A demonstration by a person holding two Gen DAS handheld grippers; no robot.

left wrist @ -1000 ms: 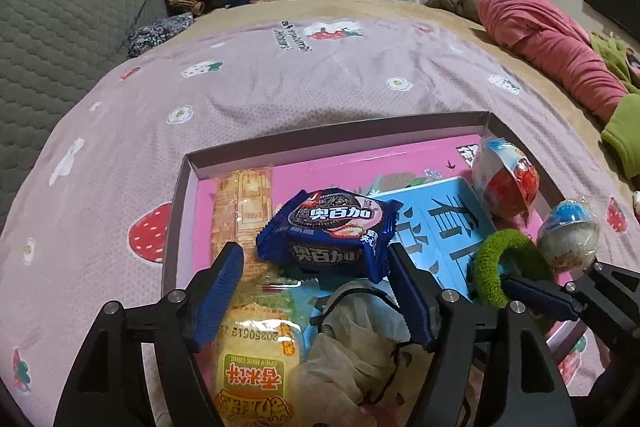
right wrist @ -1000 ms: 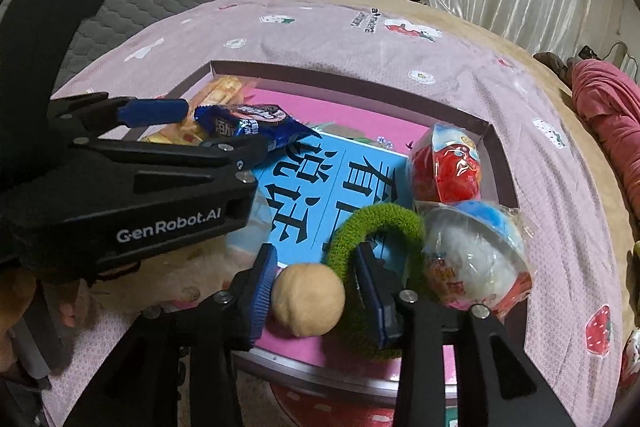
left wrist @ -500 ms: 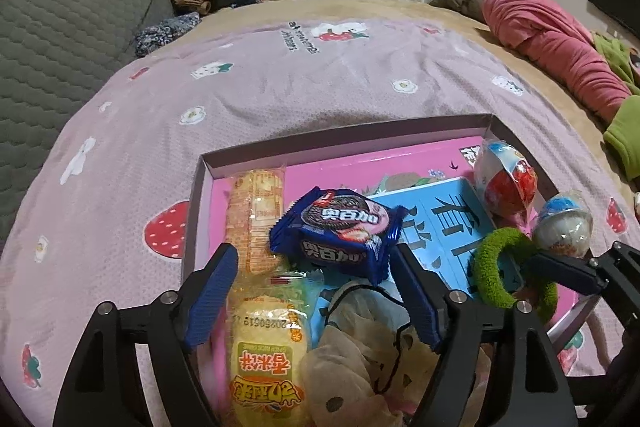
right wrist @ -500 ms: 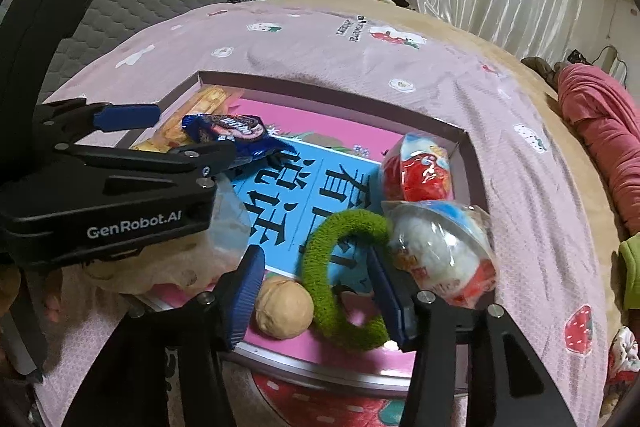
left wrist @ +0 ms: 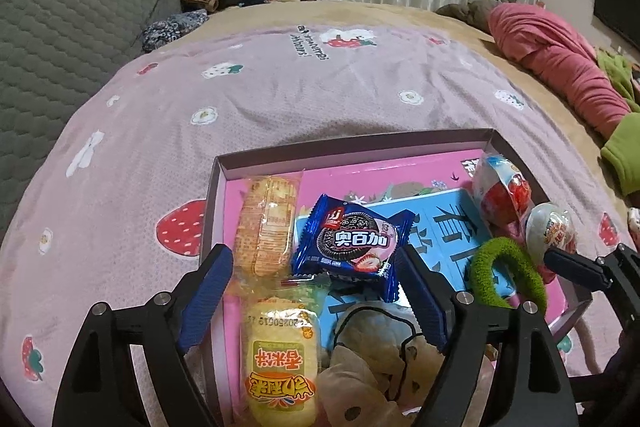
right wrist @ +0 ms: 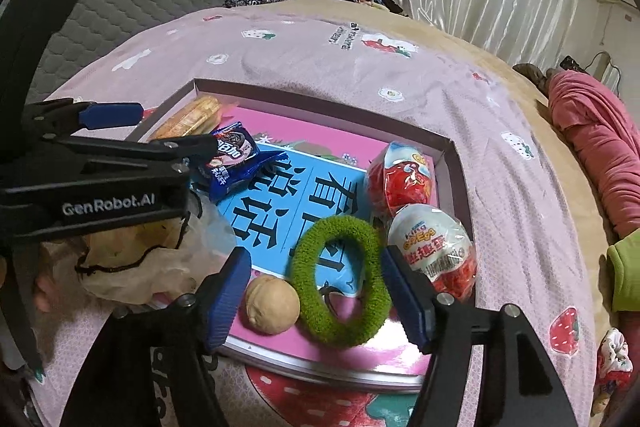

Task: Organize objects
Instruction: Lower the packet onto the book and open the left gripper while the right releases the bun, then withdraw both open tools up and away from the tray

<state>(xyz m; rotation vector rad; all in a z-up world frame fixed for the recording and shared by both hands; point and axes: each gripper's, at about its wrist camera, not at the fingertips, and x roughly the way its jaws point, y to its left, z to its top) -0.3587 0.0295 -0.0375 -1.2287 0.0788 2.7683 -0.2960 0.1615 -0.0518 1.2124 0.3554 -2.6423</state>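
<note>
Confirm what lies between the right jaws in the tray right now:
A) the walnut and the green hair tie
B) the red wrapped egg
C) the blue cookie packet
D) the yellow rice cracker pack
A: in the right wrist view the walnut and the green hair tie lie side by side on the tray between the opening jaws of the right gripper, touched by neither pad.

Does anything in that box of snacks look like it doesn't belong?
Yes: a fuzzy green hair tie and a walnut lie among wrapped sweets at the near edge of the box. A crumpled drawstring bag slumps over the near-left corner.
</note>
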